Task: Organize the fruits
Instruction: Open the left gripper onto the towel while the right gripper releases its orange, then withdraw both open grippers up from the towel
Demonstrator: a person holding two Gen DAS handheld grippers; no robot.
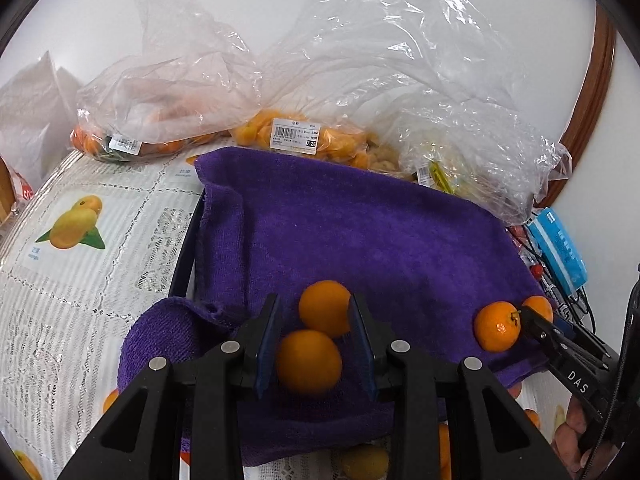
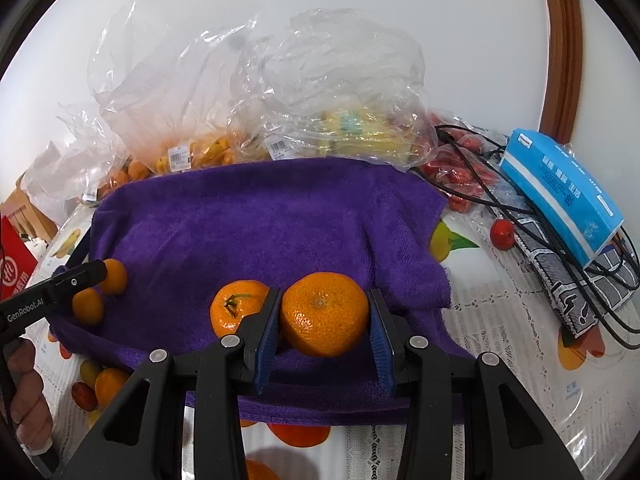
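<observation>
While right gripper (image 2: 323, 320) clamps mandarin (image 2: 324, 314) across middle: rind soft, light, bruisable. Left gripper (image 1: 316, 334) apparently pinches small orange (image 1: 309, 361), round, prone to slip.

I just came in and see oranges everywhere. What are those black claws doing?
A person holds two black grippers over a purple towel. The right gripper is clamped on a big bumpy orange mandarin. The left gripper has a small smooth orange fruit between its fingers. Plastic fruit bags wait behind.
</observation>
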